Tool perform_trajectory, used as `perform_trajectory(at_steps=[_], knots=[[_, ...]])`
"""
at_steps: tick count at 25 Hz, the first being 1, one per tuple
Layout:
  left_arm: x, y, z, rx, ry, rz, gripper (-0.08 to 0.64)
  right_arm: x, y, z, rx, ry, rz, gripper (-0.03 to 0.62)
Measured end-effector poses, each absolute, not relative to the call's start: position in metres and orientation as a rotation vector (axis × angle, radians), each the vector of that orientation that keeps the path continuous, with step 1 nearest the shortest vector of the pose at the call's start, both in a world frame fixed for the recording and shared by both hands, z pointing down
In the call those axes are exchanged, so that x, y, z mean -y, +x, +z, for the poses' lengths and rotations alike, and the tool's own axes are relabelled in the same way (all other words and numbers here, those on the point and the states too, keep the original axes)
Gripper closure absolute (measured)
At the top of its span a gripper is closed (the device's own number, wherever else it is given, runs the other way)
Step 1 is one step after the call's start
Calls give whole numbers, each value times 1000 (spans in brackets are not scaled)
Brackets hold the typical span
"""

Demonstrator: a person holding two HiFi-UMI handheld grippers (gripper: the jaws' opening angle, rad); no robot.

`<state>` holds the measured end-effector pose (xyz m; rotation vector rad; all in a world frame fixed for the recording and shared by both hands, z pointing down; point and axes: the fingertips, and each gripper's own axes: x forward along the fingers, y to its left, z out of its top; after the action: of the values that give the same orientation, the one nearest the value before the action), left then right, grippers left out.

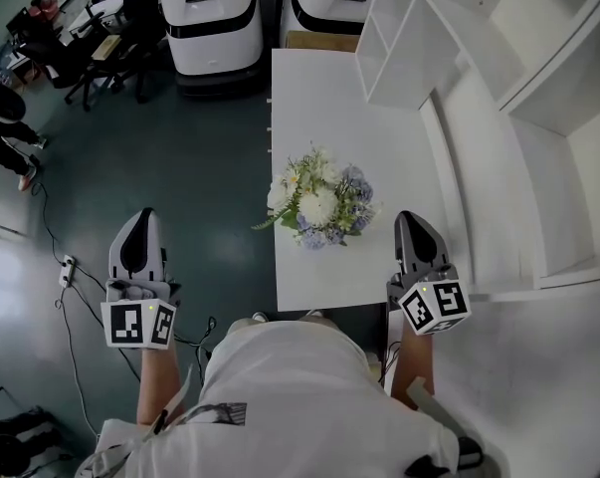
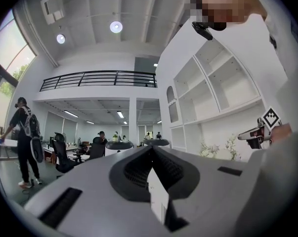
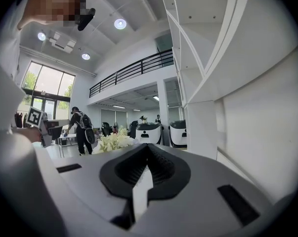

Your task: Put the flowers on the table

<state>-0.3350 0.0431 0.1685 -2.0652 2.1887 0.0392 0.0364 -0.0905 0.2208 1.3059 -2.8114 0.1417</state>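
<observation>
1. Left gripper (image 1: 142,215): jaws pressed together, tips meeting, nothing between them. It hangs over the dark floor (image 1: 180,167) to the left of the desk, well apart from the flowers. Its own view looks level across the room.
2. Right gripper (image 1: 412,219): jaws likewise pressed together and empty. It sits off the near right corner of the desk, near the flowers but apart from them.
3. Flowers (image 1: 319,207): a round bunch of white and pale blue blooms with green sprigs. It rests on the white desk (image 1: 319,98) at the near end, closer to the left edge, with one sprig reaching over that edge. From the right gripper view the blooms show just beyond the jaws, to the left.
4. Surroundings: a white shelf unit (image 1: 538,68) runs along the right of the desk, and two white-and-black machines (image 1: 210,18) stand at the far end.
5. Step in hand, as I judge it: the placing looks done, since the bunch is on the desk and neither gripper touches it.
6. Next move, as I judge it: little is called for beyond keeping both grippers clear of the blooms. If the bunch should sit further in from the left edge, one gripper would first have to spread its jaws. It should then come in low at the stems rather than at the soft heads.
</observation>
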Motion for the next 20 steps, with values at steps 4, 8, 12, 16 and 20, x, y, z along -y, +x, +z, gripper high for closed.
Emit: perform_trajectory(at_steps=[4,8,12,16,20], knots=[[-47,-331,172,-2198,-2089,60,545,90,39,216,2797,1301,132,581],[-46,-326,172,-2190,-2102,80,545,90,39,210,2799,1307,117,581],[-46,-324,171,-2187,-2107,100,545,86,37,207,2811,1304,114,581],[-47,-323,169,-2186,-2110,118,545,84,37,204,2813,1302,118,581],[-46,-318,170,-2184,-2120,131,545,83,38,204,2811,1299,110,581]])
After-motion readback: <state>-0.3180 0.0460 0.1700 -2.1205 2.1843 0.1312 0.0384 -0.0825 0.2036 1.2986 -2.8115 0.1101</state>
